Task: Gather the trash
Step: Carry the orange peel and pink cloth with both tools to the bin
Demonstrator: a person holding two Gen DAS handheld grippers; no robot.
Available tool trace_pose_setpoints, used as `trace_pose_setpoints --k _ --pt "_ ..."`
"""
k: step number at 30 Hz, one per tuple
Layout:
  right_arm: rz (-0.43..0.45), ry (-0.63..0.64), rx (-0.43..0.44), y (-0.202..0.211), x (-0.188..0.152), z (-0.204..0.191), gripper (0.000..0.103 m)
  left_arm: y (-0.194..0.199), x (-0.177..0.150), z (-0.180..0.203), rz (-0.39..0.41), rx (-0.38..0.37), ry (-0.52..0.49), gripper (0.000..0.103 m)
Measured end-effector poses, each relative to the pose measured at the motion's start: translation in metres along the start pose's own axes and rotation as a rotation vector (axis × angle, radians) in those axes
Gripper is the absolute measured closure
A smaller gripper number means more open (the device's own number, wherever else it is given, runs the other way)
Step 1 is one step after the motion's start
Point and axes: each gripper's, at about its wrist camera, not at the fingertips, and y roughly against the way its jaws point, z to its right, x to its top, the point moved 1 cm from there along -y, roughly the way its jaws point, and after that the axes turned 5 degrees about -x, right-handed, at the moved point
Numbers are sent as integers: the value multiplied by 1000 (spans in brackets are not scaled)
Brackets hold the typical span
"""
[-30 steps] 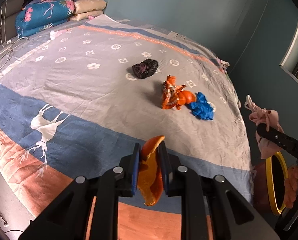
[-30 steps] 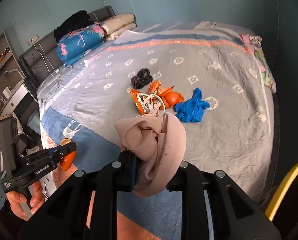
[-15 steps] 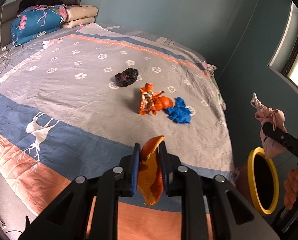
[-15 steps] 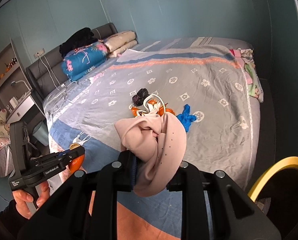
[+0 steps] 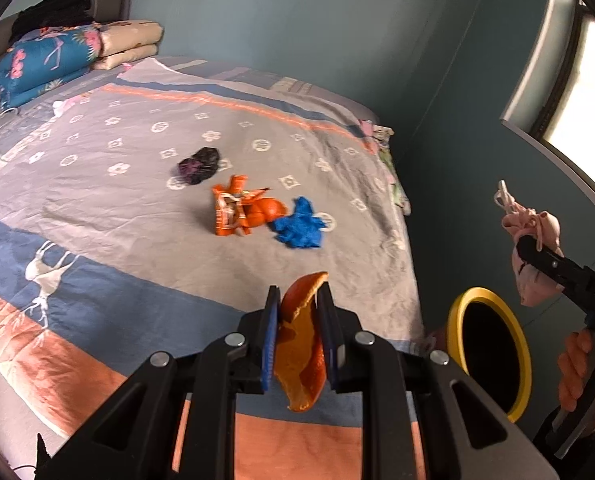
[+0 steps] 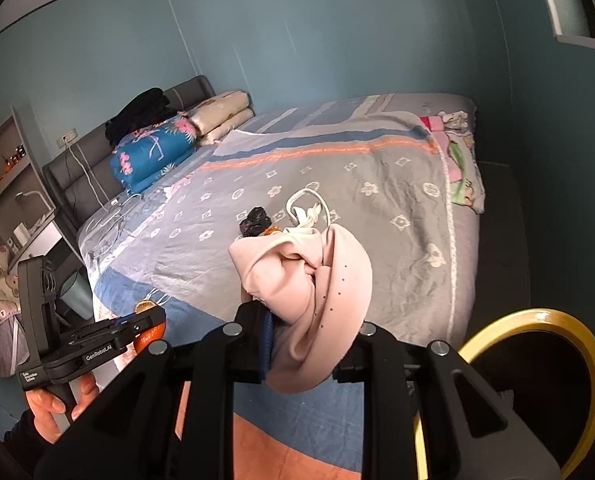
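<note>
Left gripper: my jaws are pinched on an orange peel; the peel stands up between the blue pads, curling above and hanging below them. I hold it in the air over the foot of the bed.
Right gripper: my jaws are clamped on a pink cloth, bunched, with a white cord looping out of its top. It is lifted clear of the bed.
Each seen from the other: the left-wrist view shows the right tool at the far right, cloth in its tip, my hand on the grip; the right-wrist view shows the left tool at lower left, peel at its tip, my other hand under it.
Bin: yellow-rimmed, dark inside, on the floor just beside the bed's foot corner, below and near the right gripper. Neither piece is in it yet.
Trash still on the bed: an orange wrapper, a blue glove just right of it, and a black wad a little further back, all near the middle of the grey sheet.
Head of bed: folded quilts stacked by the headboard, dark clothes on top.
Wall: teal, with a window at the upper right.
</note>
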Motion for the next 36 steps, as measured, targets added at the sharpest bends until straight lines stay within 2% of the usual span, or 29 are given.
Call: trace_pose_setpoints --k 12,22,36 --pt "55 -49 -56 41 -4 42 82 -3 -4 61 -12 -74 -87 85" --pt "72 -118 -119 68 -16 88 82 -18 -11 113 -52 -131 -170 85" --pt "54 -226 -164 70 -37 159 82 -57 -26 176 -126 -217 -275 85"
